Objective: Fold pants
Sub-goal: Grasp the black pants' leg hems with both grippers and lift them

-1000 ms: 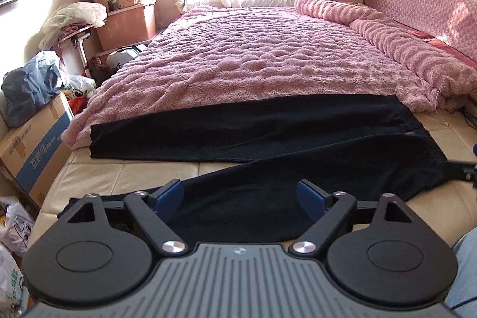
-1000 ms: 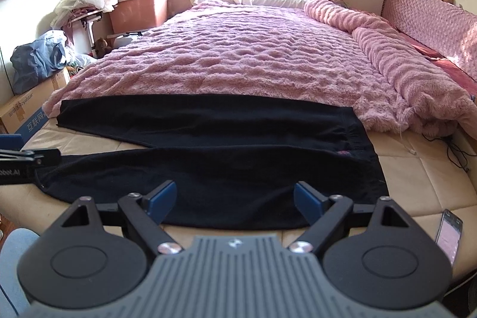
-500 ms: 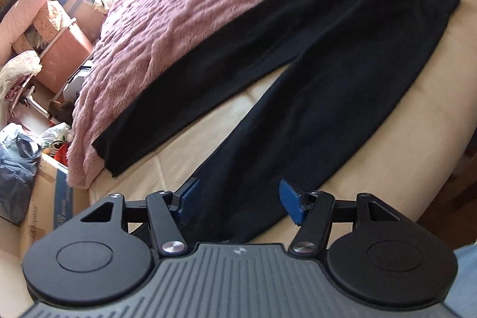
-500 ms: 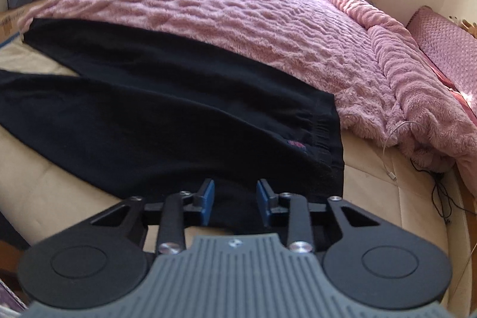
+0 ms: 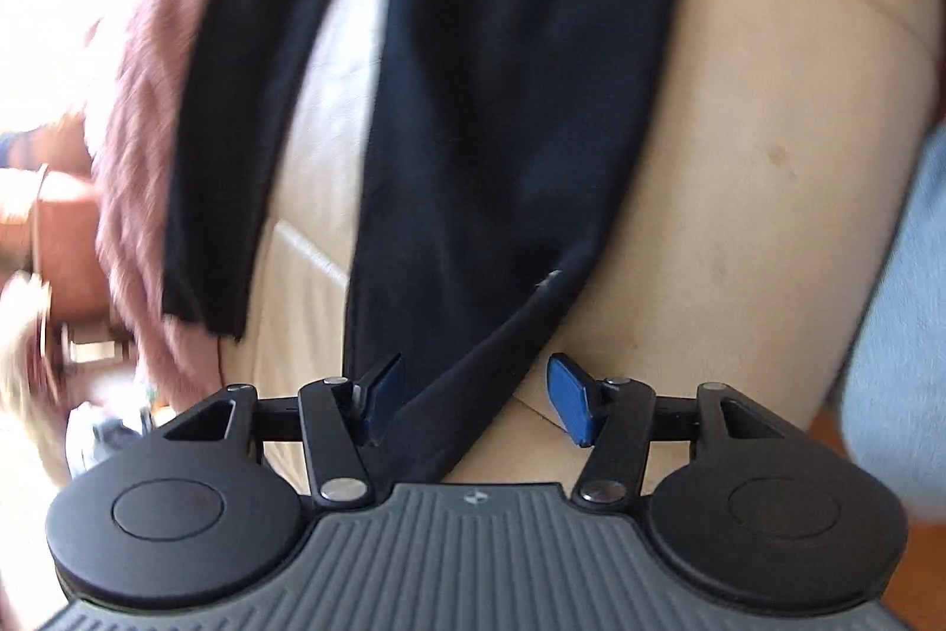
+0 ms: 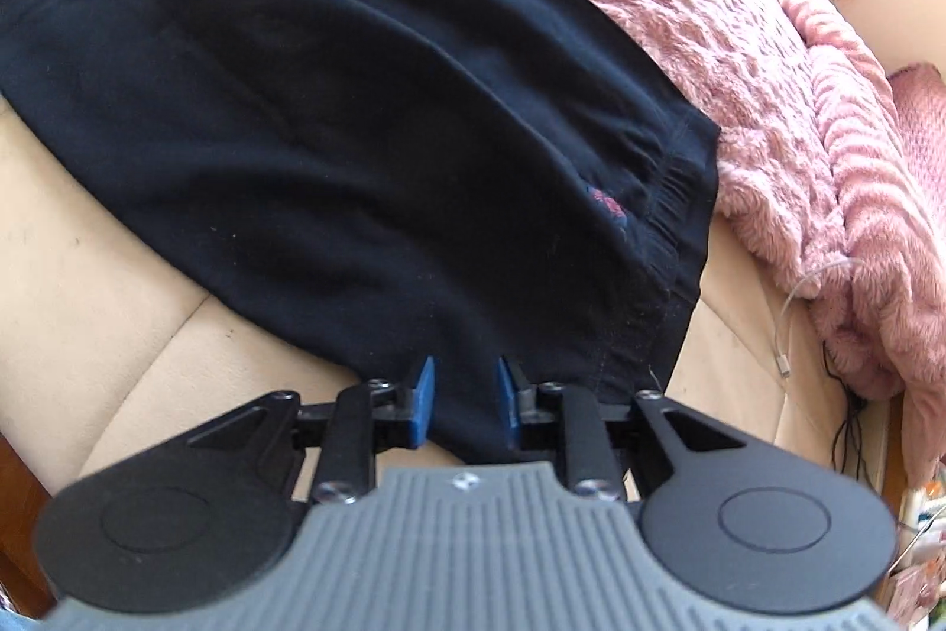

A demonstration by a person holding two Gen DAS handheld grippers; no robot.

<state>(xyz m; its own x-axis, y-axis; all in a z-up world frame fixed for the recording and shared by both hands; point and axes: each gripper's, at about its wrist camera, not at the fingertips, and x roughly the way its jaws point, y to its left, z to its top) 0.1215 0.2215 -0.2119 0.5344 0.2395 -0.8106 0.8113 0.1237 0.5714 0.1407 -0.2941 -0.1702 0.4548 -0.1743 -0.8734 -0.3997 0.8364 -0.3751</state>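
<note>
Both wrist cameras look steeply down from close above the black cotton pants (image 5: 502, 110) on the beige quilted mattress (image 5: 768, 128). The left view sits at a leg hem, the right at the waistband (image 6: 662, 240); both share the fuzzy pink blanket (image 6: 768, 39).

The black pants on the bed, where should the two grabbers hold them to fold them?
Hold the black pants by the near edge, coming from the bed's front side: the right gripper at the waistband corner, the left gripper at the near leg's cuff. Both jaws have just been closing with cloth between them. The pants lie flat, so those ends should lift one leg onto the other.
</note>
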